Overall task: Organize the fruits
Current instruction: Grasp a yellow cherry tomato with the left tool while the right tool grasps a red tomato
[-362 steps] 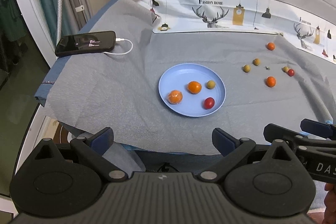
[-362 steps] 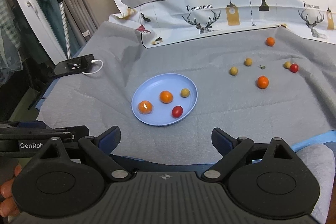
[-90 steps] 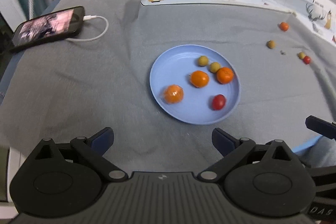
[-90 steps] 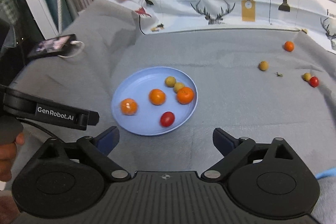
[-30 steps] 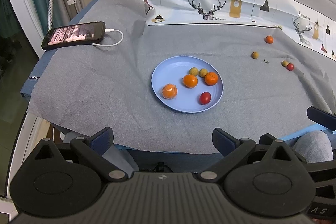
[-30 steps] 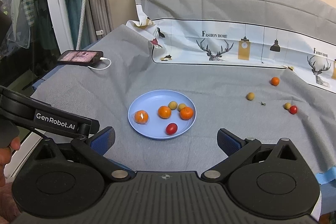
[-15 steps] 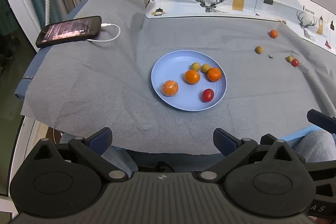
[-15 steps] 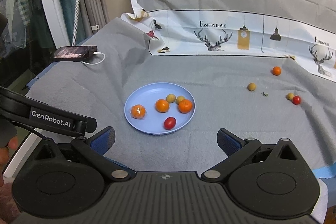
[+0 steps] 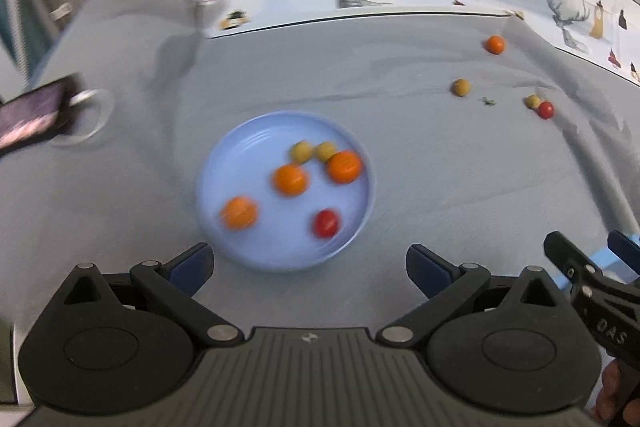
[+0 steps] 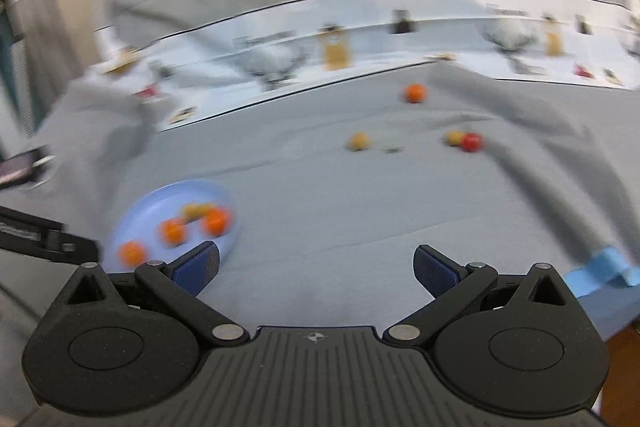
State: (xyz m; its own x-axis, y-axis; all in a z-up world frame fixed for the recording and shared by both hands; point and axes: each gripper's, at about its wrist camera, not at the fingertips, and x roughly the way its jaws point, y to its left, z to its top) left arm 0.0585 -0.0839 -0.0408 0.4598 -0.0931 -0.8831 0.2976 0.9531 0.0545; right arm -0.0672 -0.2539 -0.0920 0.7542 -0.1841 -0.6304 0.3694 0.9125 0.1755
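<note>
Against the views from half a second ago, both cameras have swung: the left one has closed in on the blue plate (image 9: 224, 163), which now fills more of its picture, and the right one has turned rightward, so the plate slides to its lower left and the loose fruits sit near its middle. Against the oldest views, the plate has gained a yellow fruit and an orange one. I judge the sorting a little over half done, with the right hand-held gripper lining up for the next pick.

Going left to right: a phone (image 9: 28, 115) lies at the left edge of the grey-covered surface (image 9: 420, 155). The plate sits left of centre, holding six fruits: three orange, two small yellow and one red tomato (image 9: 326, 223). The left hand-held gripper (image 9: 308, 267) hangs at the near edge just short of the plate, fingers spread wide, empty. The right hand-held gripper (image 10: 316, 267) is likewise spread and empty, its fingers pointing towards the far right part of the surface.

There four fruits wait: a yellow fruit (image 10: 359, 141), an orange fruit (image 10: 415, 93) nearer the far edge, then a yellow one (image 10: 454, 137) touching a red tomato (image 10: 471, 142). All look round, so I see no long axis or facing to respect; any approach angle should serve.
</note>
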